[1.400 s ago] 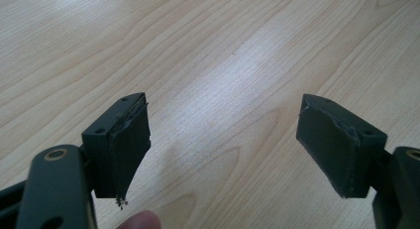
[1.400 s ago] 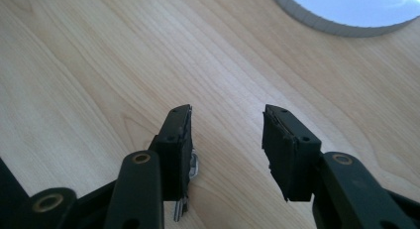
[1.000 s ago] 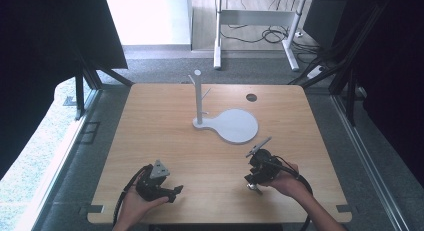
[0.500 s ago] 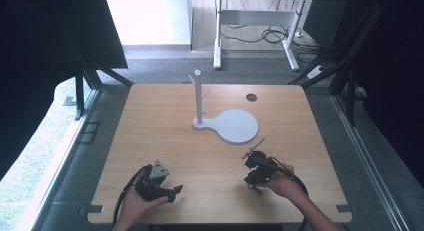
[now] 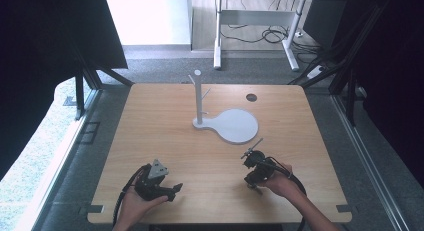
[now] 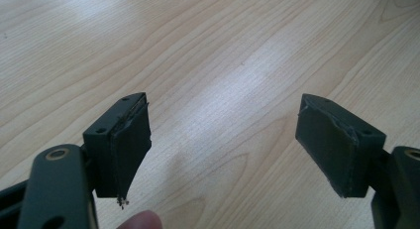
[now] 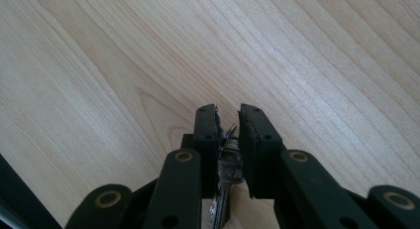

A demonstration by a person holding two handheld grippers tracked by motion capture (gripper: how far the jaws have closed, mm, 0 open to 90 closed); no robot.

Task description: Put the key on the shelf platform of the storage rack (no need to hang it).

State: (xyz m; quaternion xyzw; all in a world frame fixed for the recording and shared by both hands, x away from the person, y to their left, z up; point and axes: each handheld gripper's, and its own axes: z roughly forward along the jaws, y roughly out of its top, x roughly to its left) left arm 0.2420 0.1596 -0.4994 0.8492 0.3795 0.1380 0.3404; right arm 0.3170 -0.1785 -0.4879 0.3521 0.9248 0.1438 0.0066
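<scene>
- Landmark: the white stand (image 5: 199, 98), a post with pegs on a round base plate, is upright in the middle of the desk (image 5: 150, 121). All places below are given relative to it.
- Right tongs (image 5: 251, 180): well to the near right of the stand, low over the desk, held in the person's right hand (image 5: 280, 183). The jaws have just been closing and now stand almost together.
- Keys (image 7: 225, 162): in the right gripper view a small bunch of metal keys on a ring sits between the two jaws of the right tongs (image 7: 229, 121). The pads appear to press on it from both sides. The keys hang toward the desk surface; whether they are clear of it cannot be told.
- Left tongs (image 5: 170, 189): well to the near left of the stand, resting at the desk edge in the left hand (image 5: 135, 203). In the left gripper view the left tongs (image 6: 223, 120) stand wide apart with bare wood between them; they hold nothing.
- Progress, as judged: the pickup of the keys is at its grasp stage and reads as nearly secured.
- Remaining, as judged: lift the keys, carry them toward the stand, and hang the ring on a peg. The pegs and the base plate carry nothing at present, so most of the work is not yet done.
- Risk: a thin ring can slip from a shallow grip during the lift.
</scene>
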